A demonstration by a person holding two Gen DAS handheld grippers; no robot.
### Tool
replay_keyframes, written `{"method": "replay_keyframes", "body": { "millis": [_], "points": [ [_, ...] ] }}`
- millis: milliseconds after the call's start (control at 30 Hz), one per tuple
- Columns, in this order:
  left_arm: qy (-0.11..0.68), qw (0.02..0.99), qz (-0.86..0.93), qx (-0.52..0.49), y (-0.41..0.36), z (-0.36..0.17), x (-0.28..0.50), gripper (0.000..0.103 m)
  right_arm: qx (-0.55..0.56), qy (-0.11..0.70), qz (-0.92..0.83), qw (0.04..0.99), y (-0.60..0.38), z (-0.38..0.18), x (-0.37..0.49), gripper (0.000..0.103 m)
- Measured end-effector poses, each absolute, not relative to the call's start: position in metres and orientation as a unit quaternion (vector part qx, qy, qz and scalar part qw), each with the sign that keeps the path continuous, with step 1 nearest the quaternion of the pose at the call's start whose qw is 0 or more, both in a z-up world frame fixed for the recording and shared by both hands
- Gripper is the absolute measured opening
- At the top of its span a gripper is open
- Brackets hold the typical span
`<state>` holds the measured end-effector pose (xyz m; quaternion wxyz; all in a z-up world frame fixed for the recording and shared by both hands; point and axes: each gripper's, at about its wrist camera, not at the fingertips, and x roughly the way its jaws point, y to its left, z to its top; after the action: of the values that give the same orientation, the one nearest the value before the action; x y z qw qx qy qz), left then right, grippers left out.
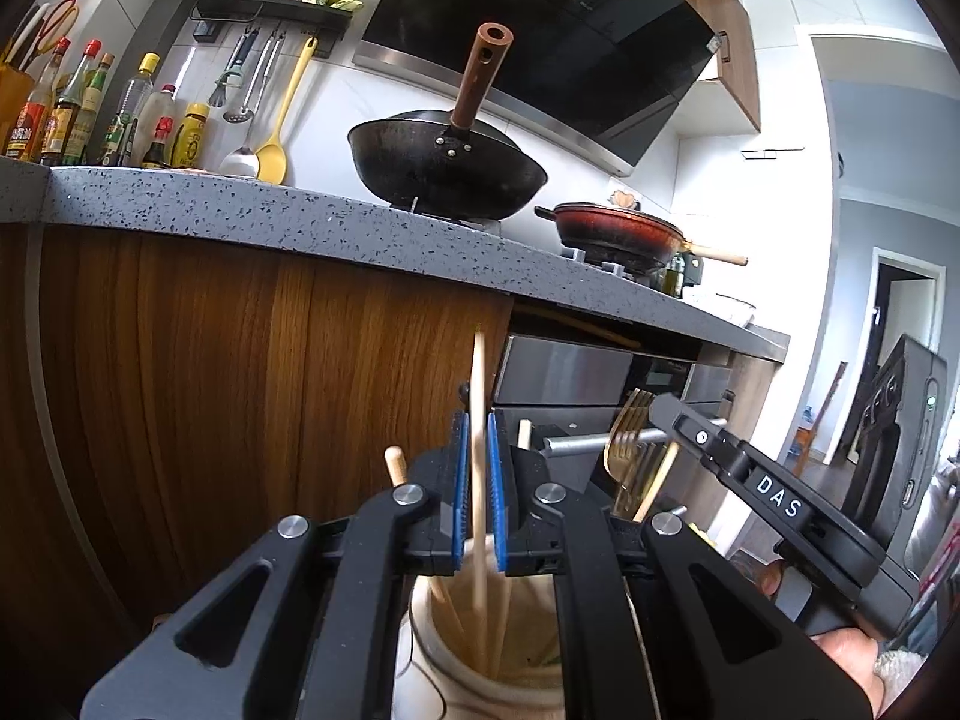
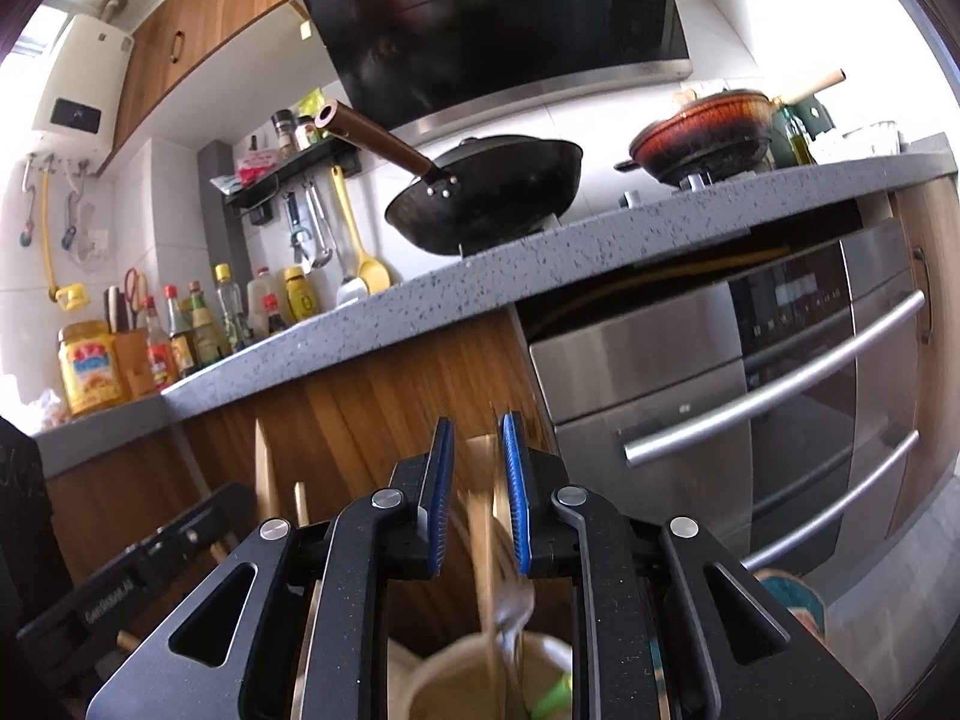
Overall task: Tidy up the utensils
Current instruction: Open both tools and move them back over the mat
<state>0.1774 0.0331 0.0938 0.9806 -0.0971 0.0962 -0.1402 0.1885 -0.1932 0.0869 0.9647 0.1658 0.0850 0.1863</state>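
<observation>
We are pinching one upright chopstick (image 1: 478, 420) between the pads of the left gripper (image 1: 478, 489), its lower end reaching into the cream jar (image 1: 480, 648) below, where other sticks are standing. The right gripper (image 2: 478, 495) is standing spread, its pads apart from the blurred wooden handle (image 2: 483, 546) between them, above a second cup (image 2: 474, 681). The counter edge (image 2: 540, 252) is overhanging ahead, with open floor to the right.

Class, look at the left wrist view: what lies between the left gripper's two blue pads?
A single pale wooden chopstick stands between the left gripper's blue pads, reaching down into the cream holder.
</observation>
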Motion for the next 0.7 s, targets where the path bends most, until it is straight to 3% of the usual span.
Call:
{"method": "replay_keyframes", "body": {
  "millis": [133, 200, 233, 300, 367, 433, 533, 700],
  "points": [
    [0.102, 0.982, -0.135, -0.087, 0.036, 0.095, 0.171, 0.008, 0.175, 0.093, 0.194, 0.961, -0.204, 0.087, 0.170, 0.041],
    [0.102, 0.982, -0.131, -0.086, 0.040, 0.098, 0.165, 0.014, 0.176, 0.099, 0.194, 0.960, -0.211, 0.088, 0.158, 0.054],
    [0.102, 0.982, -0.130, -0.087, 0.044, 0.100, 0.161, 0.023, 0.175, 0.104, 0.197, 0.959, -0.214, 0.088, 0.151, 0.056],
    [0.100, 0.982, -0.129, -0.090, 0.050, 0.104, 0.150, 0.035, 0.165, 0.121, 0.199, 0.958, -0.219, 0.087, 0.138, 0.071],
    [0.099, 0.985, -0.114, -0.083, 0.056, 0.108, 0.137, 0.055, 0.153, 0.143, 0.204, 0.956, -0.224, 0.085, 0.125, 0.079],
    [0.102, 0.985, -0.112, -0.083, 0.061, 0.109, 0.126, 0.058, 0.135, 0.162, 0.200, 0.957, -0.227, 0.081, 0.113, 0.081],
    [0.115, 0.985, -0.103, -0.083, 0.070, 0.108, 0.109, 0.075, 0.111, 0.193, 0.196, 0.955, -0.231, 0.071, 0.095, 0.091],
    [0.140, 0.983, -0.090, -0.082, 0.081, 0.101, 0.083, 0.093, 0.072, 0.260, 0.182, 0.945, -0.232, 0.044, 0.071, 0.093]
  ]
}}
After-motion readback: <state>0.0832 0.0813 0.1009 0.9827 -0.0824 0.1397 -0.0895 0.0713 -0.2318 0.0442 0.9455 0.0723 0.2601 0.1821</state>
